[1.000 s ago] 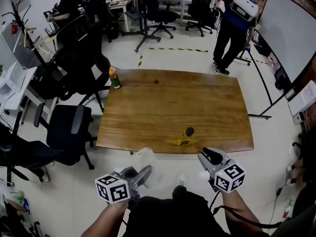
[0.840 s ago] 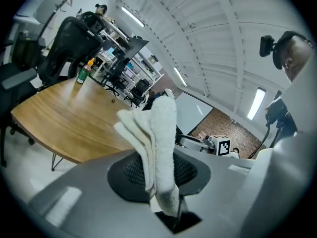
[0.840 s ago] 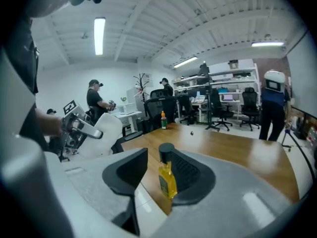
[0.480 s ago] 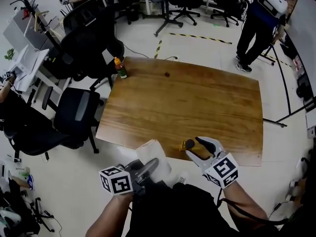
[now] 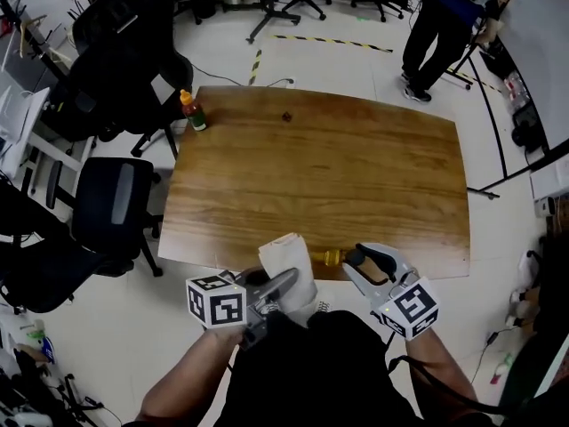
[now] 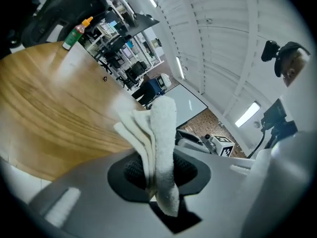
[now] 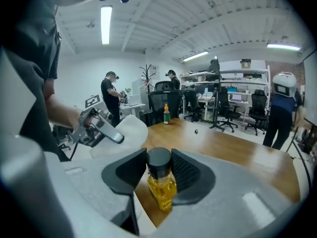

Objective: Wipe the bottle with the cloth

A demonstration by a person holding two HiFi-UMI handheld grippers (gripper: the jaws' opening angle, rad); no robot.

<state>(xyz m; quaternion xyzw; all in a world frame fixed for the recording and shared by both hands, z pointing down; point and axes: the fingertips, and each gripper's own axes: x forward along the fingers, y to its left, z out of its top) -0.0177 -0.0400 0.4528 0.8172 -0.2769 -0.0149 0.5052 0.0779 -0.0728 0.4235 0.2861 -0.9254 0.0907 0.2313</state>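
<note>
Right gripper view is showing the right gripper (image 7: 158, 153) taking a small bottle (image 7: 161, 190) of yellow liquid by its black cap (image 7: 159, 165). Its jaws have just been closing, and the ribbed pads are pressing on either side of that cap. Head view is placing the bottle at the near edge of the wooden table (image 5: 311, 176), just beside the folded white cloth (image 5: 286, 254). The left gripper (image 5: 283, 283) is clamping that cloth between narrow jaws, with thick folds sticking out past the pads.

The bottle is looking light, rigid and smooth, so it may be inclined to swivel about the cap when rubbed. Holding it by the cap is leaving the body bare for wiping. The cloth is looking soft and limp, bunching rather than keeping a flat face.

The right gripper's body is cutting off the bottle's base. I cannot tell whether the bottle is resting on the table or hanging free. In the head view, gripper and cloth are covering most of it.
</note>
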